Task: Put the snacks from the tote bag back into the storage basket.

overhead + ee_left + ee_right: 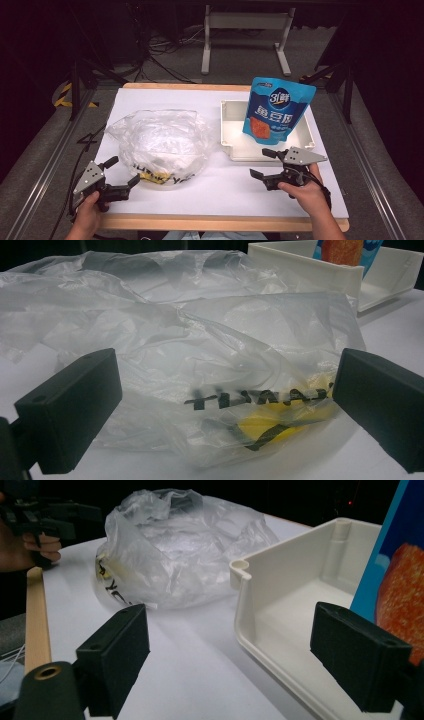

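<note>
Facing the plastic bag (pixel 200 365) lying left of the tray (pixel 232 145) on the surface, your left gripper (pixel 120 176) and right gripper (pixel 263 164) stand spread, empty. Judged light, limp, slippery; pinch a bunched fold near its printed edge.

Blue pouch (pixel 395 575) cut off at right edge; plastic bag (pixel 200 355) lettering blurred, unreadable.

left tongs (pixel 220 410): jaws wide apart, holding nothing | clear plastic bag (pixel 200 350): crumpled on white table (pixel 395 330), between the jaws, black lettering and yellow patch at its near edge | white tray (pixel 325 270): behind bag, blue-and-orange pouch (pixel 345 250) standing in it
</note>
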{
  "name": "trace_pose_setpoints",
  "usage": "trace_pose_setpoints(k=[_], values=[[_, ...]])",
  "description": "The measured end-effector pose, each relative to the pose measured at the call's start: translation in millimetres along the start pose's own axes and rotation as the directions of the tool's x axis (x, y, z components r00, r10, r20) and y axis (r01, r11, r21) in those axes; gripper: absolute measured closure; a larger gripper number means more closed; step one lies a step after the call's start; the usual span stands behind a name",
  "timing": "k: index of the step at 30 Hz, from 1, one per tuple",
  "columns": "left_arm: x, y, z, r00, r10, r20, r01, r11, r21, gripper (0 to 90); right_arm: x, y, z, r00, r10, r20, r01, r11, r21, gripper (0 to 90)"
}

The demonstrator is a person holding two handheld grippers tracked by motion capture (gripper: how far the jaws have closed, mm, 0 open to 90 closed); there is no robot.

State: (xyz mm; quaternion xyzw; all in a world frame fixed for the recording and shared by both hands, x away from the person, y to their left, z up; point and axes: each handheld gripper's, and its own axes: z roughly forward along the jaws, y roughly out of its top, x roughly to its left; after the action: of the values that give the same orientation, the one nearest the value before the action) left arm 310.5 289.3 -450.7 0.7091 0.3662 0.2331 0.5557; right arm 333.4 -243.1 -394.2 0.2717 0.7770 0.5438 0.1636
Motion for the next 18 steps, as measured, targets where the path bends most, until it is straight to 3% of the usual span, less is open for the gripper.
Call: trace_pose_setpoints(k=[8, 18], values=[[-0.1, 0.2, -0.1, 1.0, 0.003, 0.004, -0.003, 1.0, -0.002, 0.1, -6.7, -25.1, 14.7, 0.999, 0.031, 0.033, -0.032, 0.999, 0.019, 14.8], [-0.2, 0.3, -0.2, 1.0, 0.002, 0.006, -0.002, 1.0, -0.003, 0.2, -6.2, -33.8, 24.3, 0.9989, 0.027, 0.037, -0.029, 0.998, 0.059, 14.1]])
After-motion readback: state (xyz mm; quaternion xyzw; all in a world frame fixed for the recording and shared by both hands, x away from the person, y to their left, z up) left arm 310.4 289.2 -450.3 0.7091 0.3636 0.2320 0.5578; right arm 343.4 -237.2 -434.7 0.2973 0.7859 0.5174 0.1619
